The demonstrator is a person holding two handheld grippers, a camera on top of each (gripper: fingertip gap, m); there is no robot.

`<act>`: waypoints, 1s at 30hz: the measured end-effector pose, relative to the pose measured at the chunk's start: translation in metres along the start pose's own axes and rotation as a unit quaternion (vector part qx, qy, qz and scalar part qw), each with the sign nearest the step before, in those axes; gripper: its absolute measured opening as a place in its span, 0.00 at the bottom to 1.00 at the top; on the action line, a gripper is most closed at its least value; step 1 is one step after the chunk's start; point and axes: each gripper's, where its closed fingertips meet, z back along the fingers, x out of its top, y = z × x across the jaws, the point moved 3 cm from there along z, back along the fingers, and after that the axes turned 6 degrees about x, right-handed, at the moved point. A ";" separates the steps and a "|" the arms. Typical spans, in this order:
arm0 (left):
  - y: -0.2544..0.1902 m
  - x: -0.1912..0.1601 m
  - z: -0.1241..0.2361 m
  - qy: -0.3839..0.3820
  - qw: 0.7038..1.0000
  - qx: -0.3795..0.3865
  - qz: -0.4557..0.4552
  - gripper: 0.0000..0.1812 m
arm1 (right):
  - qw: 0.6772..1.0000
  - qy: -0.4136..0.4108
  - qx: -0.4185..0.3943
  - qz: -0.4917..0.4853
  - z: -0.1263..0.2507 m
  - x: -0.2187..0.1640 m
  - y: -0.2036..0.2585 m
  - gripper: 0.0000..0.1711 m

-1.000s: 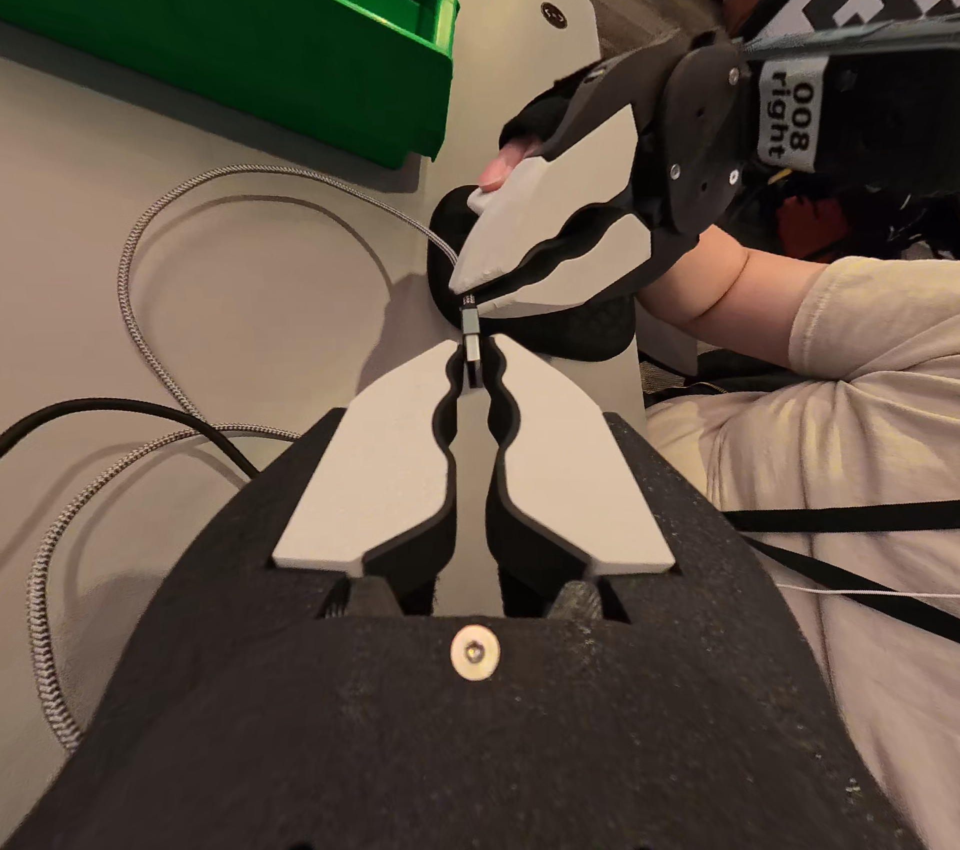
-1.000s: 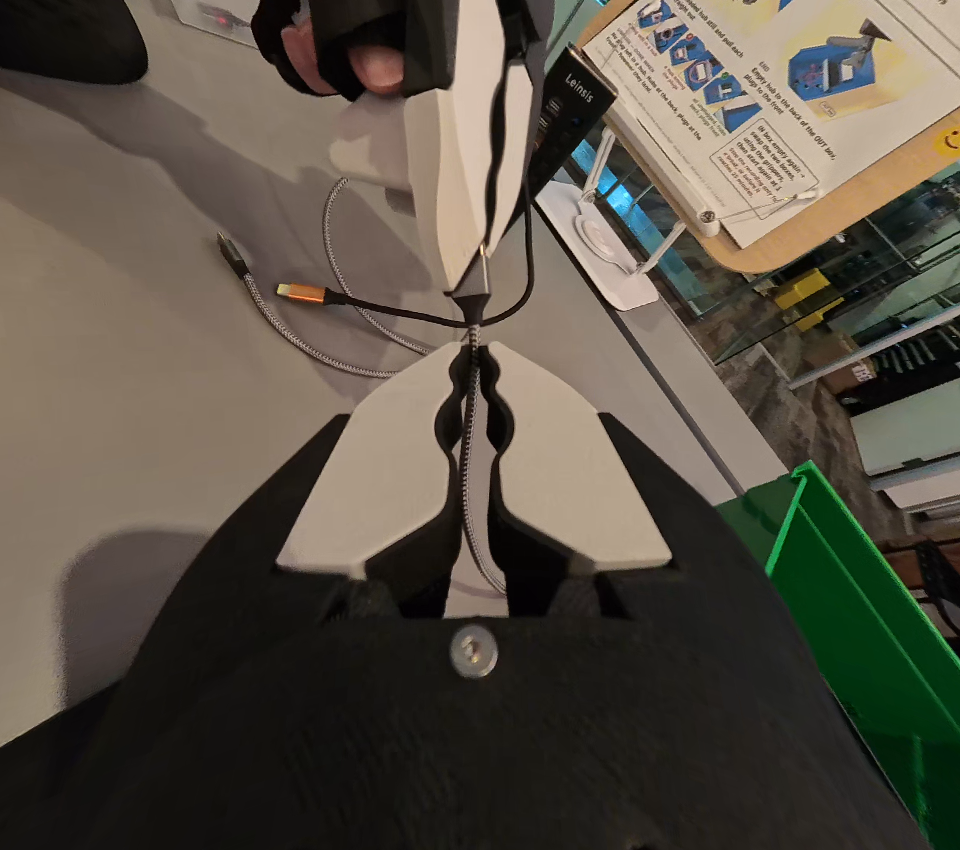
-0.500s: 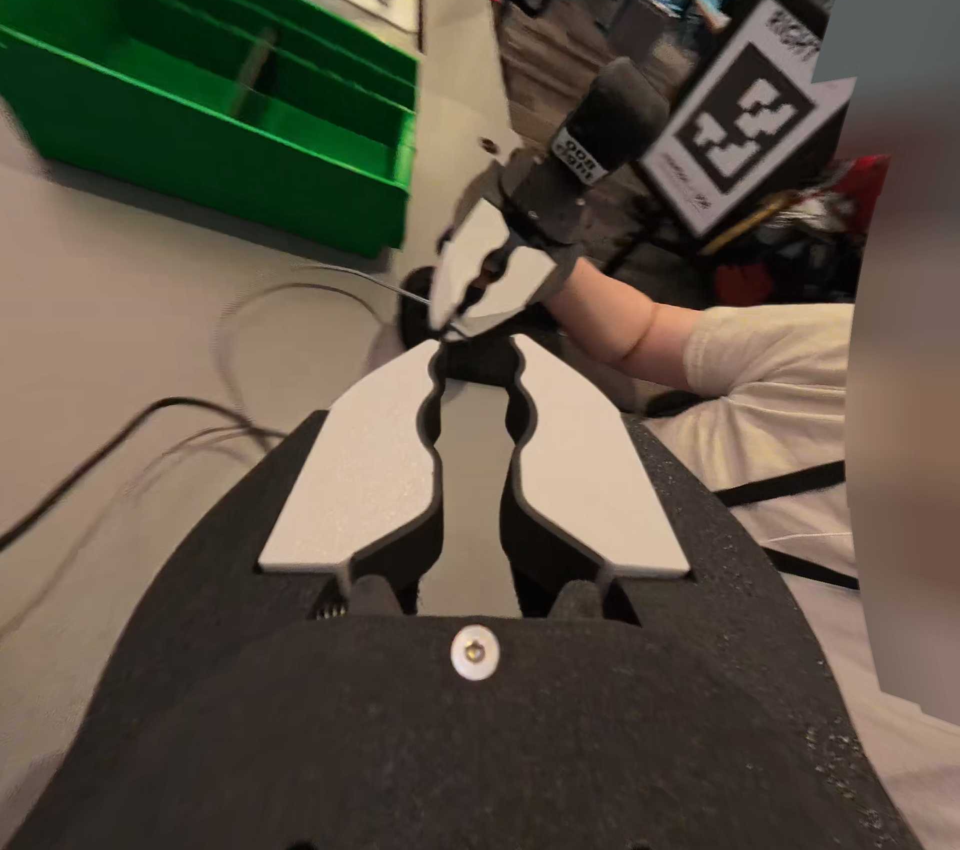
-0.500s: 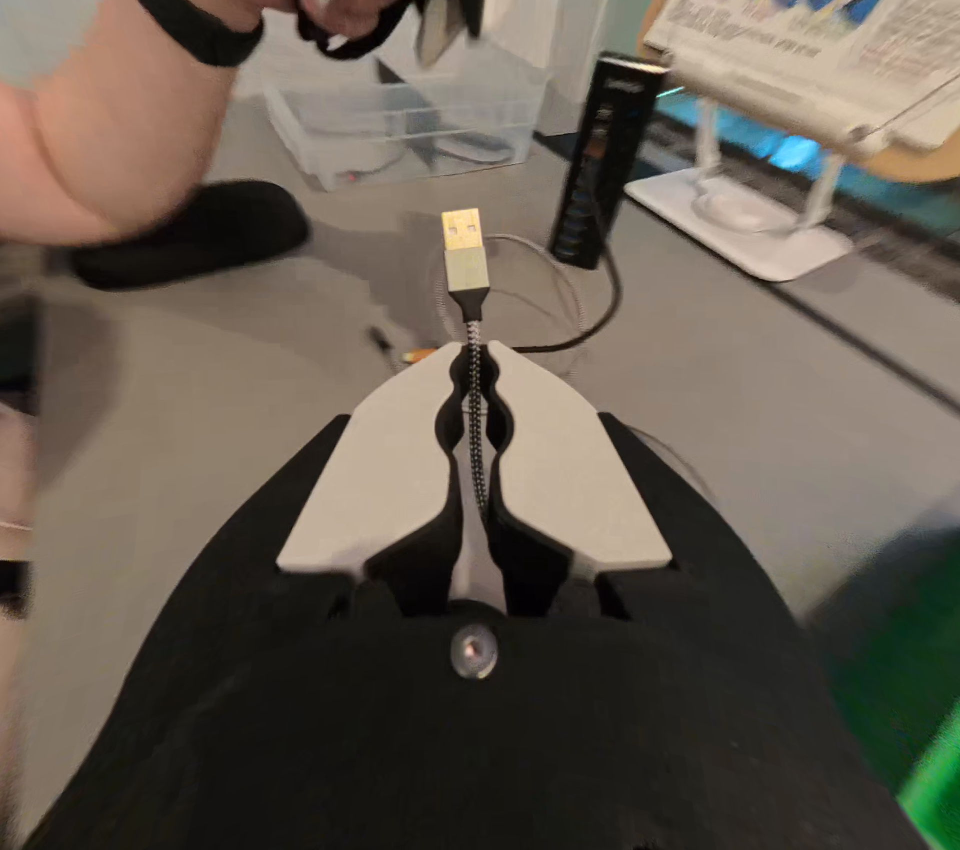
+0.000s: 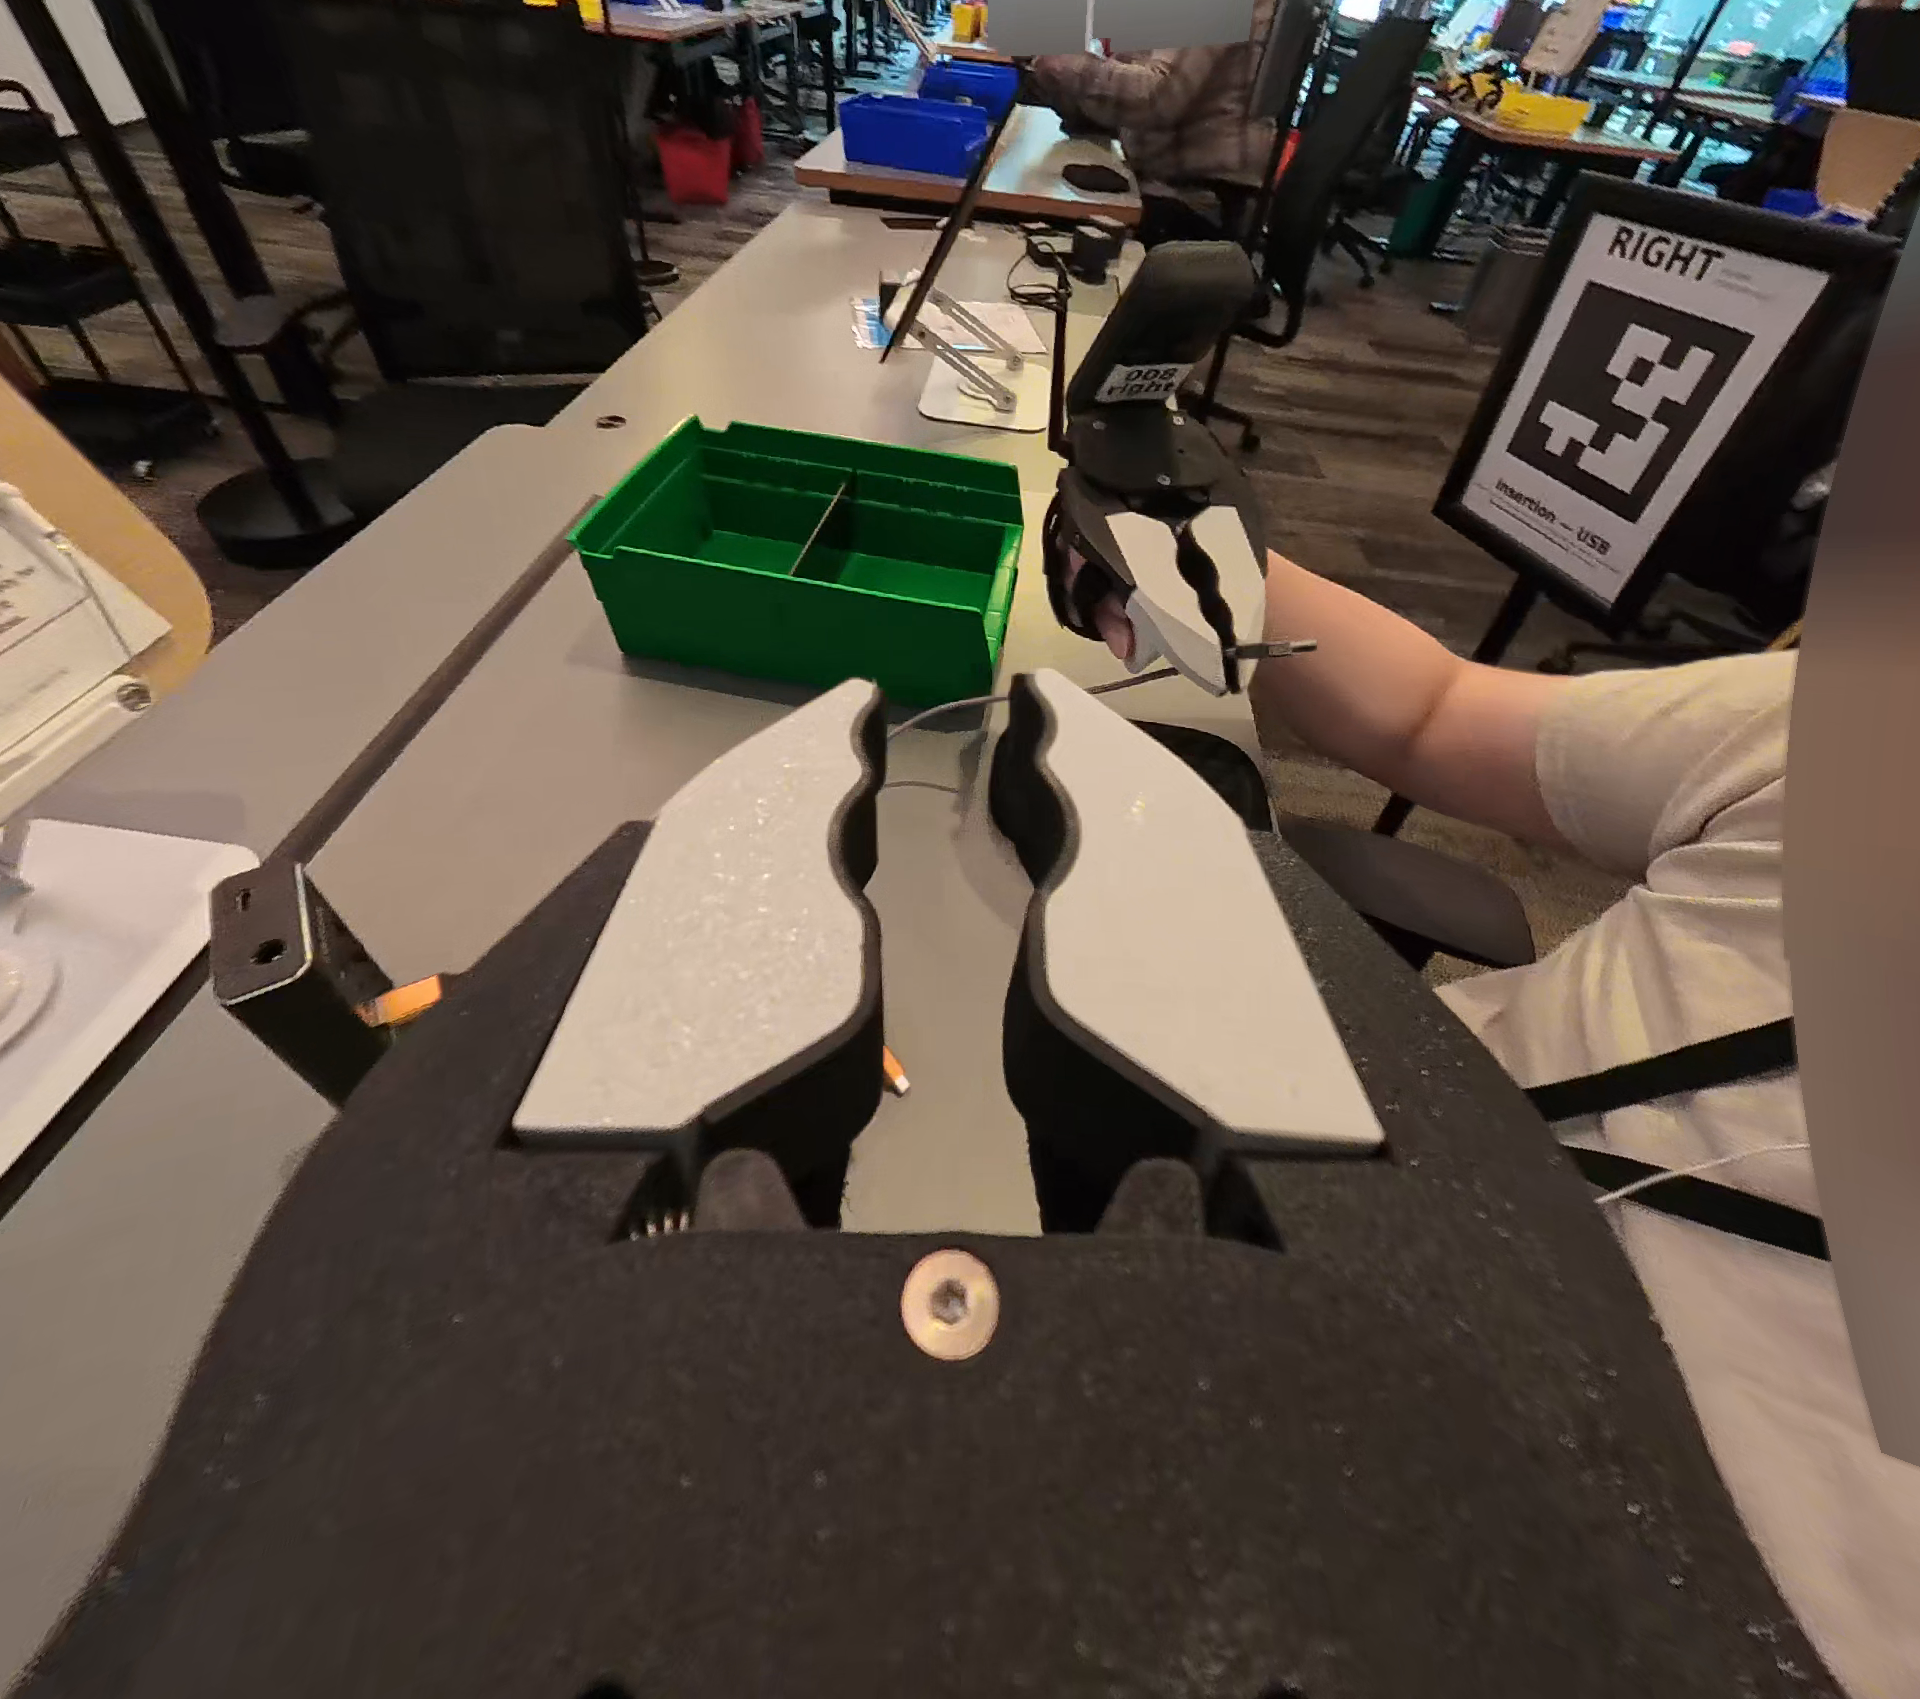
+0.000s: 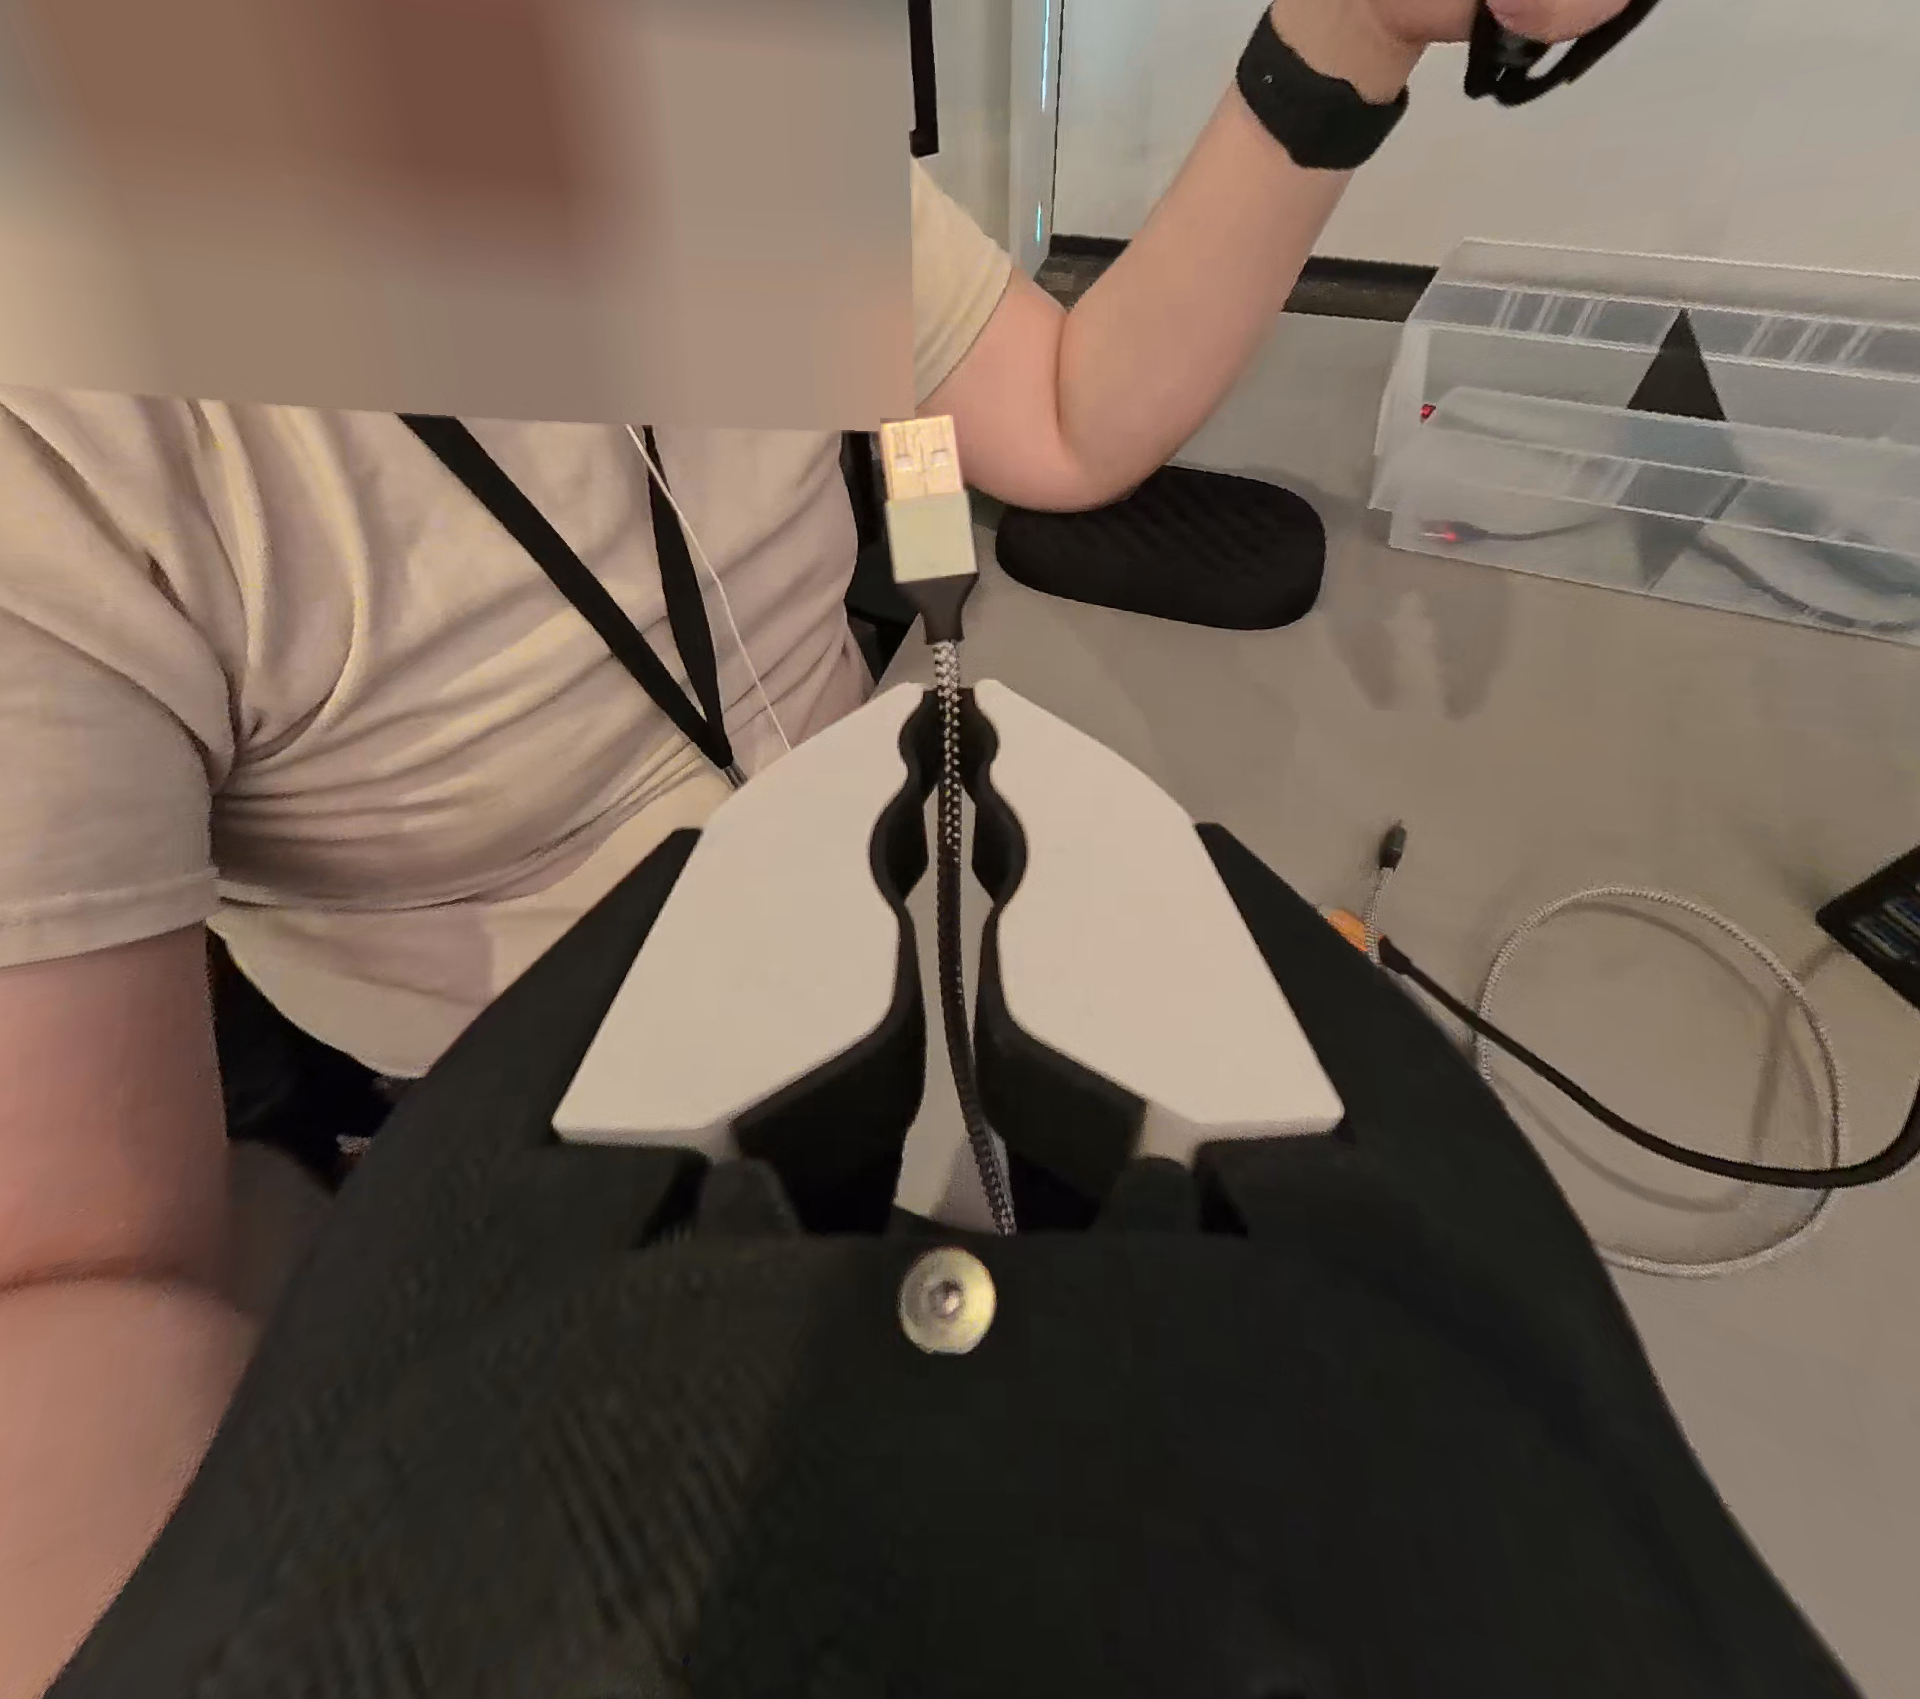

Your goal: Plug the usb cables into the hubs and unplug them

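My right gripper (image 6: 948, 688) is shut on a grey braided USB cable (image 6: 956, 974), just behind its plug. The gold USB-A plug (image 6: 925, 496) sticks out past the fingertips, in the air and pointing towards the person's torso. In the left wrist view the right gripper (image 5: 1224, 675) is raised beside the green bin, with the plug (image 5: 1283, 644) jutting to the right. My left gripper (image 5: 945, 699) is open, empty and held high above the table. A black USB hub (image 5: 260, 943) stands below it to the left, and its corner shows in the right wrist view (image 6: 1881, 917).
A green divided bin (image 5: 810, 569) sits on the grey table (image 5: 436, 714). A black cable (image 6: 1558, 1099) with an orange connector (image 6: 1345, 927) and a loop of the braided cable lie near the hub. A black wrist rest (image 6: 1164, 543), a clear plastic box (image 6: 1662, 444) and a marker sign (image 5: 1631, 402) are nearby. The gap from one gripper's tips to the other's is roughly 20 centimetres. From the left gripper's tips to the black USB hub (image 5: 260, 943) is close to 25 centimetres.
My left gripper let go of the plug, opened and lifted up away from the right gripper. My right gripper swung the cable round, so the plug now points at the person.
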 end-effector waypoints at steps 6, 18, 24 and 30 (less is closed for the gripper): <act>-0.025 -0.009 -0.016 0.043 0.997 -0.050 -0.028 0.15 | 0.998 0.029 -0.062 -0.004 -0.003 0.003 -0.015 0.02; -0.013 -0.038 -0.067 0.120 0.988 -0.023 -0.100 0.25 | 0.916 0.052 -0.386 -0.101 -0.001 0.021 -0.087 0.02; 0.004 -0.038 -0.078 0.100 0.994 -0.027 0.044 0.23 | 0.842 0.116 -0.526 -0.030 0.005 0.017 -0.110 0.02; -0.005 -0.061 -0.099 0.157 0.970 -0.139 0.120 0.18 | 0.789 0.152 -0.595 0.023 0.004 0.007 -0.125 0.02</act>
